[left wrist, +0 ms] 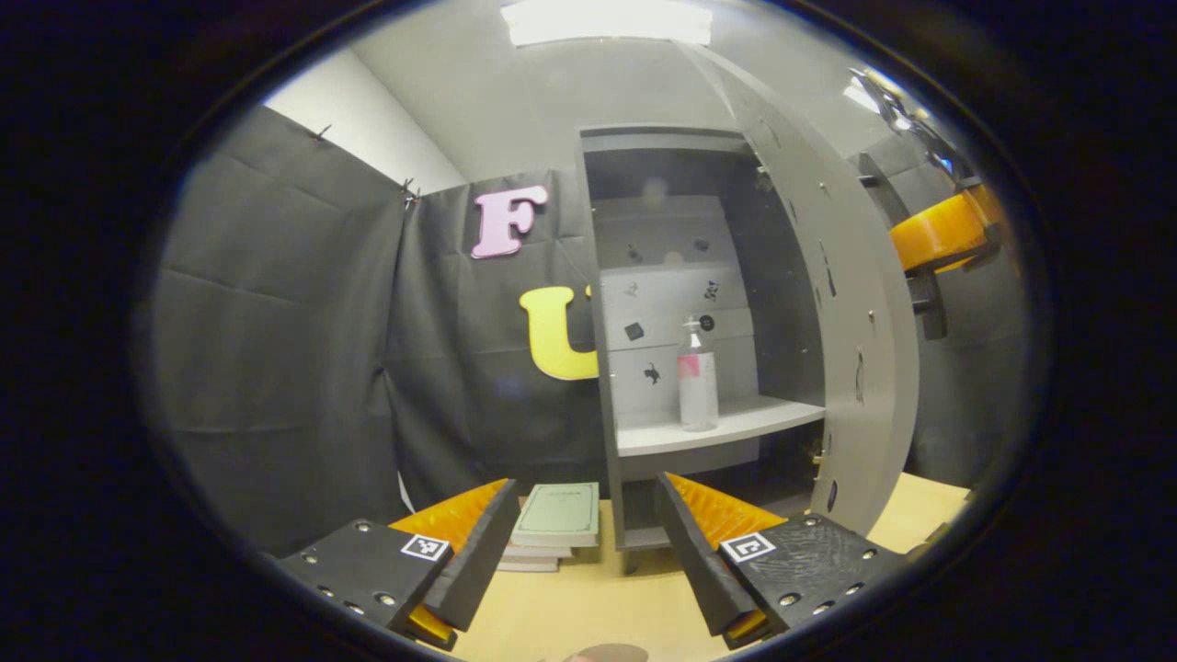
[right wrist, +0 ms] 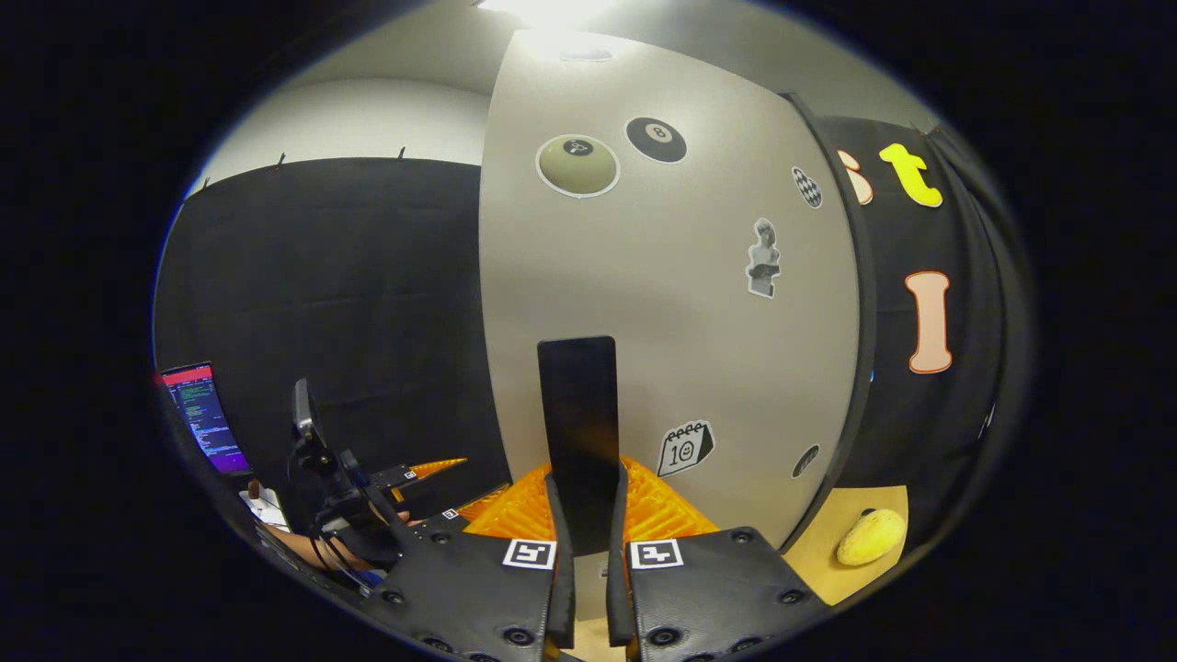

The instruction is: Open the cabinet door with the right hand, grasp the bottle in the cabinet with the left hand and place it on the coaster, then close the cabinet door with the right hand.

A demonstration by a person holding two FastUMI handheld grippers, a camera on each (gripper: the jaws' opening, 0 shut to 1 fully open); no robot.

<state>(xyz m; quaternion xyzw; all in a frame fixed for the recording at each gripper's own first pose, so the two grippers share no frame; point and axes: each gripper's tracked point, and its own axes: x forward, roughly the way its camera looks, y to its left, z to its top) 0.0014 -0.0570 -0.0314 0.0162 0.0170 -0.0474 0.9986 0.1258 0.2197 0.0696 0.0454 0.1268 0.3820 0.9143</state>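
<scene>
With the right gripper (right wrist: 588,552) pinching the door handle (right wrist: 577,414) and the cabinet door (left wrist: 828,303) open, the left gripper (left wrist: 588,561), fingers spread, should next reach the bottle (left wrist: 697,382) straight ahead.

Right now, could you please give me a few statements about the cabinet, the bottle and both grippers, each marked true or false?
1. The cabinet door stands open. True.
2. The bottle lies on its side on the table. False: it stands upright on the cabinet shelf.
3. The right gripper is shut on the door's black handle. True: both fingers press on it.
4. The left gripper already holds the bottle. False: it is open and well short of the cabinet, with nothing between its fingers.
5. A stack of books lies on the table to the left of the cabinet in the left gripper view. True.
</scene>
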